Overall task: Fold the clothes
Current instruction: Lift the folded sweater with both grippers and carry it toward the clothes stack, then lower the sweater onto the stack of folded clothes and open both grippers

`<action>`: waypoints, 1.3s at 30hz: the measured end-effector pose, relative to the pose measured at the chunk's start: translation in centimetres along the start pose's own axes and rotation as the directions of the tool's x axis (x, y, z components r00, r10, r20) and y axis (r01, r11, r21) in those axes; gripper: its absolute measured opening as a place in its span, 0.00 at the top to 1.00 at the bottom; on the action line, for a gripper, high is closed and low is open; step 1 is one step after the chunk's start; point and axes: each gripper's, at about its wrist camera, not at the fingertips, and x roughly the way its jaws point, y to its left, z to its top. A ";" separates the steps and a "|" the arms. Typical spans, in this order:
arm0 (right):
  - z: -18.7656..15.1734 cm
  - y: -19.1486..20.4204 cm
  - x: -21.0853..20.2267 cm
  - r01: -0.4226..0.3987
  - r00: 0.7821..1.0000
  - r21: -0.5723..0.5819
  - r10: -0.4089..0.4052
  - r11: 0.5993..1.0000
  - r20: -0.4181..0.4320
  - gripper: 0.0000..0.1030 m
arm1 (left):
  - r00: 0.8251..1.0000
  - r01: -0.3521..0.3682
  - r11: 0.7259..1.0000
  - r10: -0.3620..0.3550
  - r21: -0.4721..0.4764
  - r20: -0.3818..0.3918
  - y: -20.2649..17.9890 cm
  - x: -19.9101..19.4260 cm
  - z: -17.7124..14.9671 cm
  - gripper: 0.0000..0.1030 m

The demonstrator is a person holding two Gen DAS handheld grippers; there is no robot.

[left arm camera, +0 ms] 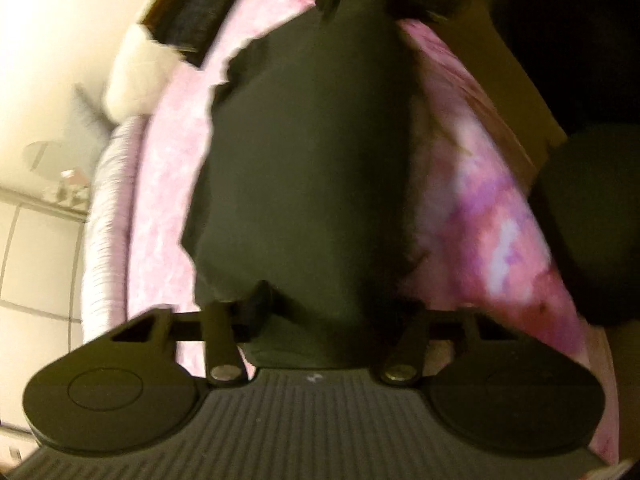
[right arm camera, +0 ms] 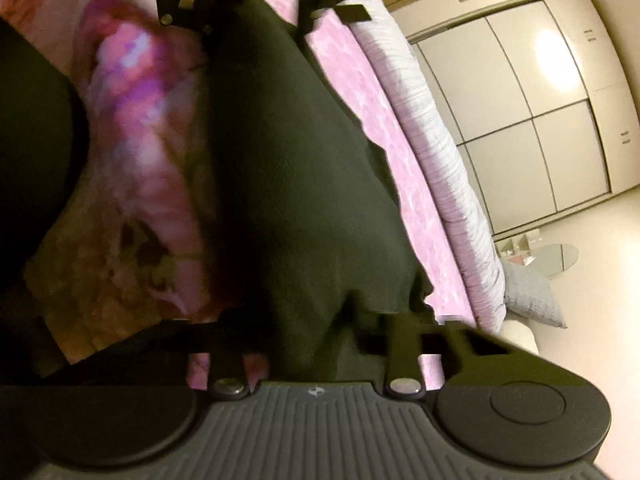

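Dark olive-black cloth, matt and soft with a fleece-like nap, fills the middle of both views: the garment (left arm camera: 304, 152) is stretched as one long band between the two tongs, its edges ragged with blur against the bedding. Under it lies a pink mottled bedspread (left arm camera: 176, 184), plush and cloudy in pattern, and beside it a brighter pink-and-purple patterned cloth (left arm camera: 492, 216) bunched in folds, to the right of the left tongs and to the left of the right tongs (right arm camera: 320, 344). Past the bedspread's far edge a white ribbed cover (right arm camera: 440, 152) runs along the side of the bed, with a grey quilted cushion (right arm camera: 532, 296) at its end. Pale flat wardrobe doors (right arm camera: 532, 120) stand well beyond the right tongs.

The left tongs (left arm camera: 316, 320) have one end of the garment gathered between the fingers, which are drawn in on the cloth; it rises straight ahead from them to the other tongs at the top of the view. The right tongs are likewise closed on the opposite end, the fabric bunched and puckered at the grip. Both tools point forward and downward over the bed, facing each other along the band.
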 end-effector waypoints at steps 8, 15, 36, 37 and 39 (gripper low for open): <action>-0.2 -5.4 -2.5 0.101 0.990 0.083 -0.109 0.991 0.091 0.95 | 0.995 -0.095 0.995 0.096 -0.017 0.041 7.2 -1.4 1.1 0.84; -2.3 -15.4 -0.2 0.185 0.969 0.196 -0.212 0.963 0.126 0.95 | 0.980 -0.122 0.987 0.137 -0.106 0.142 20.9 1.4 3.7 0.84; -15.2 -50.2 -6.2 0.203 0.954 0.321 -0.114 0.925 -0.276 0.95 | 0.898 0.079 0.997 -0.062 -0.020 0.436 52.4 6.4 29.5 0.84; -17.3 -51.5 -5.6 0.214 0.951 0.325 -0.120 0.921 -0.285 0.95 | 0.896 0.075 0.997 -0.061 -0.013 0.440 53.7 7.8 31.6 0.84; -21.5 -54.0 -4.2 0.230 0.947 0.331 -0.133 0.915 -0.292 0.95 | 0.896 0.068 0.998 -0.052 -0.019 0.440 56.6 11.3 36.0 0.84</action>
